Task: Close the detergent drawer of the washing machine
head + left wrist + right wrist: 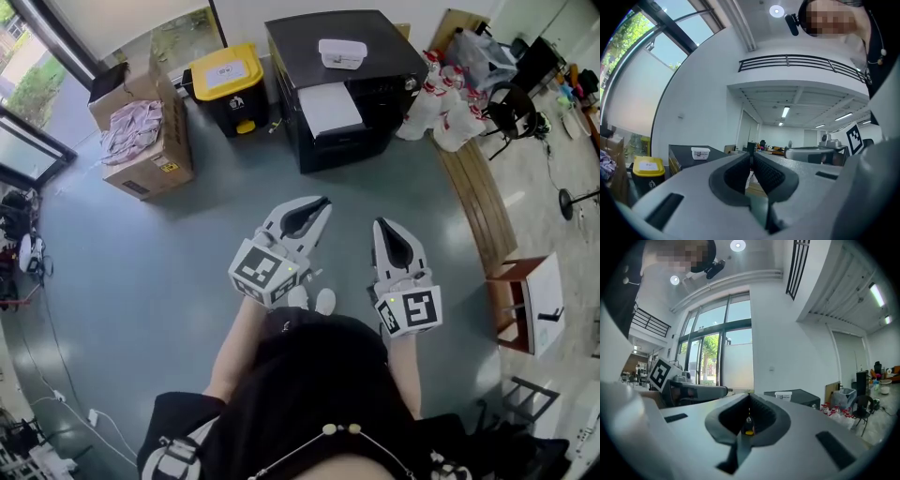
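Note:
The washing machine point(352, 66) is a black box on the grey floor, a few steps ahead of me. A white drawer point(329, 108) juts from its near side, and a small white container point(342, 52) rests on its top. My left gripper point(322, 204) and right gripper point(382, 227) are held level side by side, well short of the machine, both shut with nothing between the jaws. In the left gripper view the machine point(686, 159) lies left of the shut left gripper point(751, 157). In the right gripper view the machine point(799, 398) lies right of the shut right gripper point(749, 397).
A black bin with a yellow lid point(228, 86) stands left of the machine. Further left is an open cardboard box point(141, 131) with cloth in it. White bags point(441, 108) and a wooden board point(480, 202) lie to the right, and a small stand point(527, 302) is nearer me.

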`<state>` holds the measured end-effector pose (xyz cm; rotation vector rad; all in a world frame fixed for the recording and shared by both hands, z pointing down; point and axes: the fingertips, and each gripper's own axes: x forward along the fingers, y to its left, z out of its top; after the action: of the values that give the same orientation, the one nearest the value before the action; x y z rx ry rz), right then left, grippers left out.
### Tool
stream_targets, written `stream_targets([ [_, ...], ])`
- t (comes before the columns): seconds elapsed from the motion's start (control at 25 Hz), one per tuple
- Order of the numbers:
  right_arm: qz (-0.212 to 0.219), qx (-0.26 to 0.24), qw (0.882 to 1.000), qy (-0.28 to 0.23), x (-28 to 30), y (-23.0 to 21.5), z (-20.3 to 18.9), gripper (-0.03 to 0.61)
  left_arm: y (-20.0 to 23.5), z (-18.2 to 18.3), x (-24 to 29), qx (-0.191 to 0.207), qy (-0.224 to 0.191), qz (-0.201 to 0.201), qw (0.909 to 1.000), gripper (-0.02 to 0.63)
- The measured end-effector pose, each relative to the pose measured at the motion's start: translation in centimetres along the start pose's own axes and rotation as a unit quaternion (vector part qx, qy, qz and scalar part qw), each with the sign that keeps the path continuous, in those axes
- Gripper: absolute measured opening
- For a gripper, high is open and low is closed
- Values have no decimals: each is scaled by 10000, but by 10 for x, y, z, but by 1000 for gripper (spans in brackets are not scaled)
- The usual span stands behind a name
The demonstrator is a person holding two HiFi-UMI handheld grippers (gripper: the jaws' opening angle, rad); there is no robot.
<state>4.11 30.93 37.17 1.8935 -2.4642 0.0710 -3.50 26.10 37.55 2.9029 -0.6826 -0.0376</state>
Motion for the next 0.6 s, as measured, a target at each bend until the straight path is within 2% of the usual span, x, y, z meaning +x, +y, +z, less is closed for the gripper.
stream_targets([
  [0.2,323,89,9994,111,3,-4,-19,3,11,-6,3,127,-146,-283,9994,26],
  [0.36,459,20,9986,251,12,-10,-32,3,27,-14,10,383,-119,-224,9989,26],
  [0.48,486,-56,9981,365,21,-13,-39,3,37,-19,17,409,-45,-219,9989,26],
  [0.6,438,-129,9981,424,29,-13,-43,5,47,-20,16,382,-138,-78,9991,25],
])
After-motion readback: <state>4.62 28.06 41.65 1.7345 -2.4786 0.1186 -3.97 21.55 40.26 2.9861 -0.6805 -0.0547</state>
